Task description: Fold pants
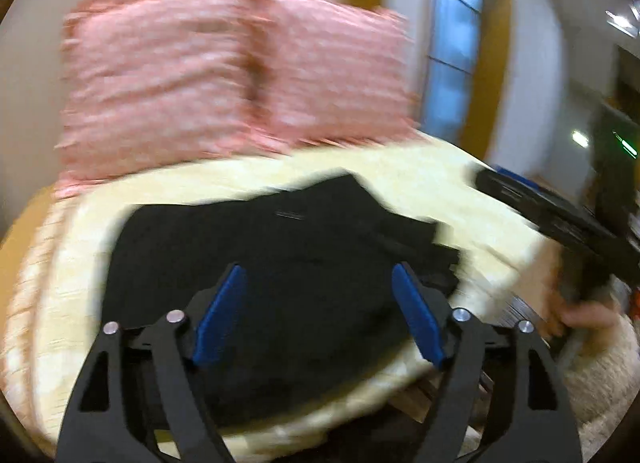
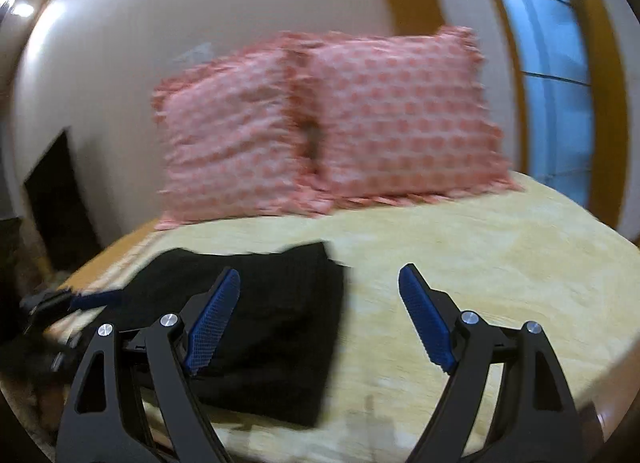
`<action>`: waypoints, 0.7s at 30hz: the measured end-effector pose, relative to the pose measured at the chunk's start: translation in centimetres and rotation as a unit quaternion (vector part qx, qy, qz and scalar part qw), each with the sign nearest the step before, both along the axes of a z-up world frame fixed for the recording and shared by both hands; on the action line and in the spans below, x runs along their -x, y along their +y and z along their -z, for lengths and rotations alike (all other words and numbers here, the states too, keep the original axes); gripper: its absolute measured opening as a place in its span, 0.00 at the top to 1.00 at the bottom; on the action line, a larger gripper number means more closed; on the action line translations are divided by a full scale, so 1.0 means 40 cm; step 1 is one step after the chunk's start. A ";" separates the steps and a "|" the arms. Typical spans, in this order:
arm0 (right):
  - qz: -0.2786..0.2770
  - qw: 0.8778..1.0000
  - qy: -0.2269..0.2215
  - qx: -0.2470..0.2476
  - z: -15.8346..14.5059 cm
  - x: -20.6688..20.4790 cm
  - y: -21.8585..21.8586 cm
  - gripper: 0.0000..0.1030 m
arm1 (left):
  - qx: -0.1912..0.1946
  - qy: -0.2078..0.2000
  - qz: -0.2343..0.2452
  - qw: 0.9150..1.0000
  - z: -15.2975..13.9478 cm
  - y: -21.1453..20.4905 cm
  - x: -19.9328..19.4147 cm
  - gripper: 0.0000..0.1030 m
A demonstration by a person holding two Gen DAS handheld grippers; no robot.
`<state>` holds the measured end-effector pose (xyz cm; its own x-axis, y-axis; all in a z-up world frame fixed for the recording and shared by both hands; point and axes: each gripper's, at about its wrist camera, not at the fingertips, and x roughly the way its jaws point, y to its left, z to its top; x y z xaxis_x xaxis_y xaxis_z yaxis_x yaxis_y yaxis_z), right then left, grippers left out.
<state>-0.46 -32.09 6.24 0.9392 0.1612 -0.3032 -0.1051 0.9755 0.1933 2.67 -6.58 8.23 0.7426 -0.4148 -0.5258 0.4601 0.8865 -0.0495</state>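
Note:
Black pants (image 1: 280,263) lie folded in a compact stack on a yellow bedspread (image 1: 420,179). My left gripper (image 1: 320,283) is open and empty, held above the near part of the pants. In the right wrist view the pants (image 2: 272,323) lie left of centre on the bedspread (image 2: 480,263). My right gripper (image 2: 320,287) is open and empty, above the pants' right edge. The right gripper also shows in the left wrist view (image 1: 560,223) at the right, held in a hand. The left gripper shows at the left edge of the right wrist view (image 2: 80,299). Both views are motion-blurred.
Two pink patterned pillows (image 2: 328,123) lean against the pale wall at the head of the bed. A window with a wooden frame (image 2: 556,83) stands at the right. A dark opening (image 2: 56,191) is at the left by the bed.

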 end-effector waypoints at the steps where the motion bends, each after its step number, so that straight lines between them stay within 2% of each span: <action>1: -0.032 0.999 -0.001 0.001 -0.001 -0.013 0.035 0.19 | -0.003 -0.005 -0.039 0.999 0.003 0.037 -0.022 0.22; 3: -0.079 0.997 0.009 0.007 0.007 -0.043 0.098 0.19 | -0.018 0.001 -0.094 0.995 0.018 0.082 -0.065 0.21; 7: -0.128 0.991 0.041 0.017 0.034 -0.114 0.175 0.19 | -0.045 0.013 -0.128 0.991 0.056 0.113 -0.108 0.17; 9: -0.127 0.989 0.066 0.024 0.053 -0.146 0.192 0.19 | -0.065 0.011 -0.138 0.988 0.075 0.113 -0.116 0.14; 11: -0.112 0.987 0.109 0.027 0.084 -0.177 0.195 0.19 | -0.084 0.016 -0.143 0.986 0.096 0.109 -0.119 0.11; 13: -0.087 0.980 0.177 0.021 0.139 -0.206 0.182 0.20 | -0.097 0.041 -0.145 0.984 0.129 0.111 -0.124 0.10; 14: -0.087 0.978 0.189 0.014 0.159 -0.205 0.175 0.20 | -0.091 0.060 -0.140 0.984 0.151 0.121 -0.127 0.09; 15: -0.088 0.980 0.176 0.021 0.160 -0.188 0.176 0.20 | -0.079 0.072 -0.139 0.985 0.165 0.135 -0.126 0.08; 18: -0.085 0.979 0.183 0.038 0.154 -0.178 0.185 0.20 | -0.046 0.087 -0.139 0.985 0.179 0.161 -0.128 0.05; 21: -0.085 0.982 0.168 -0.006 0.109 -0.177 0.137 0.20 | -0.050 0.079 -0.130 0.987 0.178 0.164 -0.123 0.04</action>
